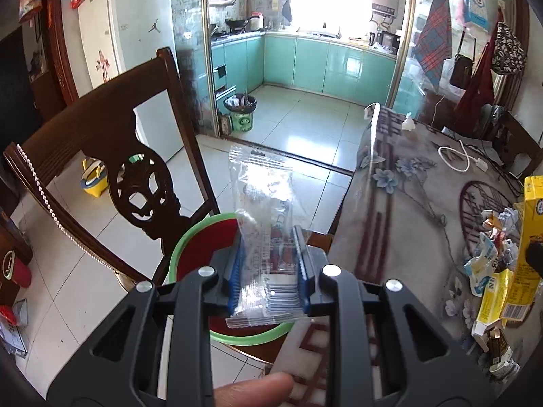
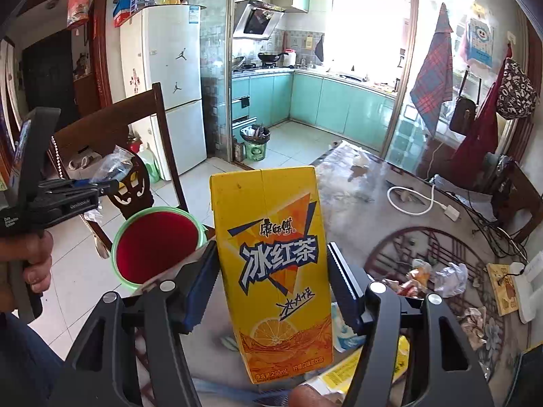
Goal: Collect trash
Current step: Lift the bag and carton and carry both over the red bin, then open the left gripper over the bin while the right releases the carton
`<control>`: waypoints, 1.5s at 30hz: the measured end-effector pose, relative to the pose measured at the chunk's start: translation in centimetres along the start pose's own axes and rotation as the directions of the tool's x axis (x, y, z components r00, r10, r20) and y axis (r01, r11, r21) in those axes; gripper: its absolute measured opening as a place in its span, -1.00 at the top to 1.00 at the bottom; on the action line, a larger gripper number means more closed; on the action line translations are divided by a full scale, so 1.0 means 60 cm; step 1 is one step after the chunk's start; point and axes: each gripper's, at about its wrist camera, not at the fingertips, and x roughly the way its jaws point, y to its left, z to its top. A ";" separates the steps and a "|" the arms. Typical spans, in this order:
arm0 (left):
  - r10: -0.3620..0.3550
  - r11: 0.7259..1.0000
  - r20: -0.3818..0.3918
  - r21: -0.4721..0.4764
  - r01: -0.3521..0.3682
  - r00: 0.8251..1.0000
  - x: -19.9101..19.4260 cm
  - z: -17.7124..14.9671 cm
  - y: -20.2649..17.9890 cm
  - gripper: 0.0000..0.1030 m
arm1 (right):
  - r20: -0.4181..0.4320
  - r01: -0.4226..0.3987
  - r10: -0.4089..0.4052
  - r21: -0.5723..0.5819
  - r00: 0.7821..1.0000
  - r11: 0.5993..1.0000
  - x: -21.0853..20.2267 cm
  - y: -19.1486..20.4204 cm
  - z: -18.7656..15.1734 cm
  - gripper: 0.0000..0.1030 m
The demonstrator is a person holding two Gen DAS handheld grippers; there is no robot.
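Observation:
My left gripper [image 1: 269, 247] is shut on a clear plastic wrapper [image 1: 261, 186], which sticks up above a green-rimmed bin with a red inside [image 1: 200, 237]. In the right wrist view the left gripper [image 2: 101, 183] hangs just left of and above that bin [image 2: 156, 240]. My right gripper [image 2: 273, 247] is shut on an upright yellow iced-tea carton [image 2: 268, 210], lifted off the table, to the right of the bin. The carton [image 1: 532, 220] also shows at the right edge of the left wrist view. More crumpled wrappers [image 2: 427, 274] lie on the table.
A dark wooden chair [image 1: 101, 118] stands behind the bin. The floral-covered table [image 1: 407, 203] carries a white charger cable [image 1: 454, 156] and a yellow flattened packet [image 1: 492, 302]. A small green bin [image 1: 241, 112] stands at the kitchen doorway, beside the white fridge [image 2: 176, 78].

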 end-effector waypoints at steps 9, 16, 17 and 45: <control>0.037 0.999 -0.166 -0.006 -0.039 0.985 0.143 -0.016 0.062 0.51 | -0.021 -0.055 0.054 -0.041 0.998 0.998 0.061 0.090 0.027 -0.18; 0.013 0.999 -0.231 -0.031 -0.021 0.973 0.203 -0.021 0.076 0.32 | -0.042 -0.062 0.059 -0.086 0.997 0.994 0.087 0.128 0.028 -0.18; 0.004 0.999 -0.232 -0.033 -0.012 0.973 0.205 -0.021 0.077 0.29 | -0.043 -0.063 0.059 -0.091 0.997 0.994 0.091 0.133 0.030 -0.18; 0.331 0.903 0.069 -0.313 -0.294 0.941 0.011 0.074 0.268 -0.91 | -0.073 -0.227 0.218 -0.145 0.973 0.963 0.233 0.287 0.087 -0.18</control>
